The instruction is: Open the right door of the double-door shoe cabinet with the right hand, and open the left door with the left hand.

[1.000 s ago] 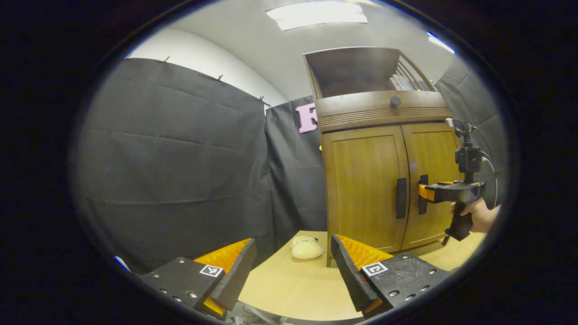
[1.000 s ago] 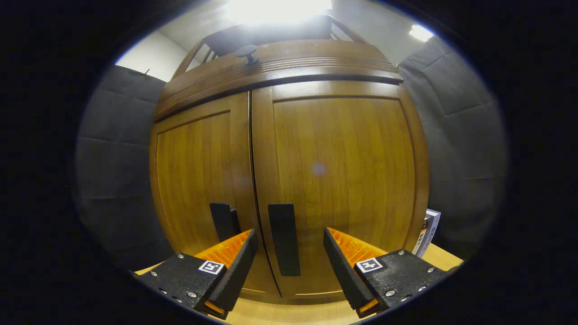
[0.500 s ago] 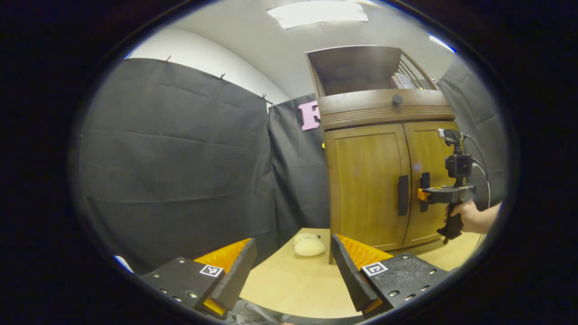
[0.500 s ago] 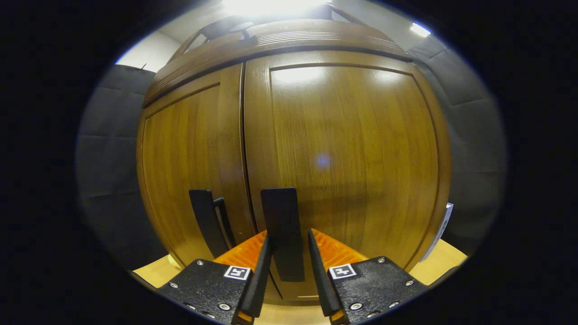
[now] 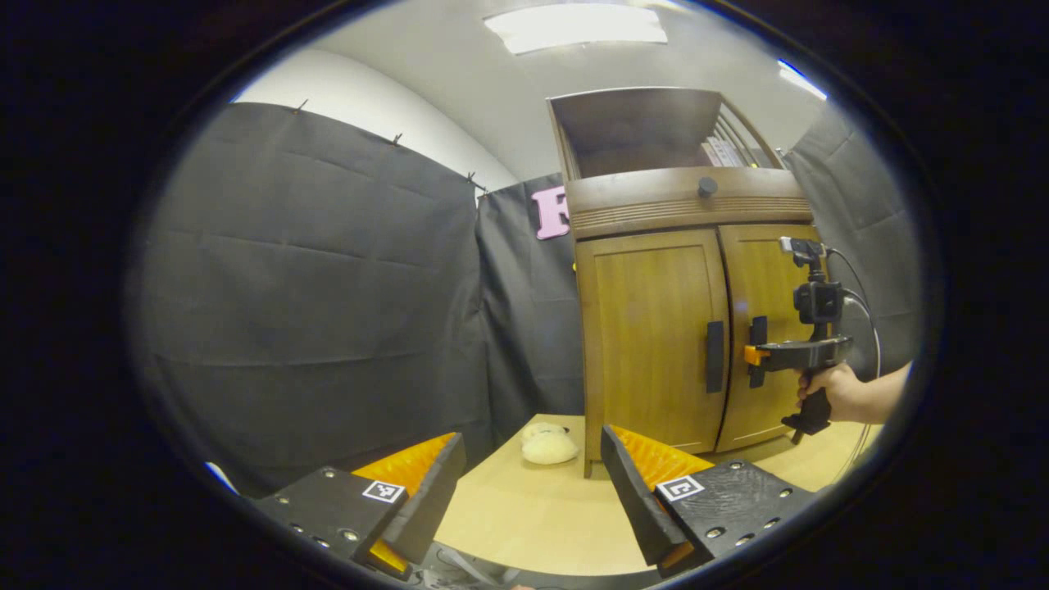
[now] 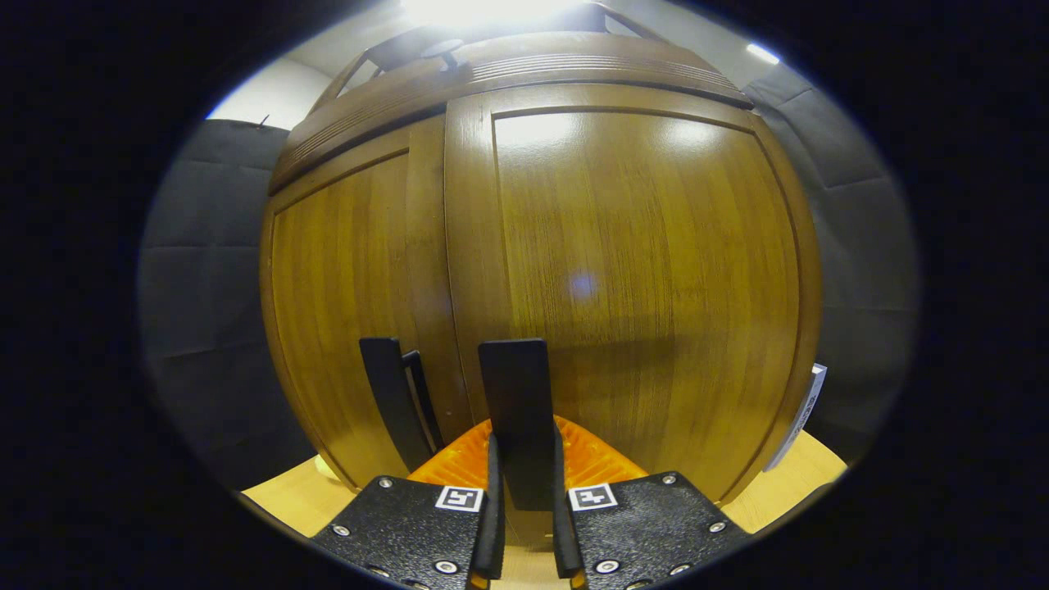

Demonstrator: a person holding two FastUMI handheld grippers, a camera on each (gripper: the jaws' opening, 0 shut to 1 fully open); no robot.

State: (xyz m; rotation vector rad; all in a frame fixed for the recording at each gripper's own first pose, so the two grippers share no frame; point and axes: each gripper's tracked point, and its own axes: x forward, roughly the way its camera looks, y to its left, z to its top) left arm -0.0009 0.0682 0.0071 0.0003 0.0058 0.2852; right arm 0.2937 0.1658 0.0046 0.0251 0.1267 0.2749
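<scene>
Pinched on the right door's handle (image 6: 515, 410), your right gripper (image 6: 523, 500) has its grip; pull straight back along the door's arc. Your left gripper (image 5: 529, 492) hangs spread, well short of the shoe cabinet (image 5: 656, 328).

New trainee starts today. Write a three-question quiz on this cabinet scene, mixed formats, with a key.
1. True or false: the right gripper has its jaws shut on the right handle.
2. Multiple choice: the left gripper is A) shut on the left handle, B) open, back from the cabinet above the table, C) shut on the plush.
3. Fill in: both doors look ____.

Key: 1 true; 2 B; 3 closed.
</scene>
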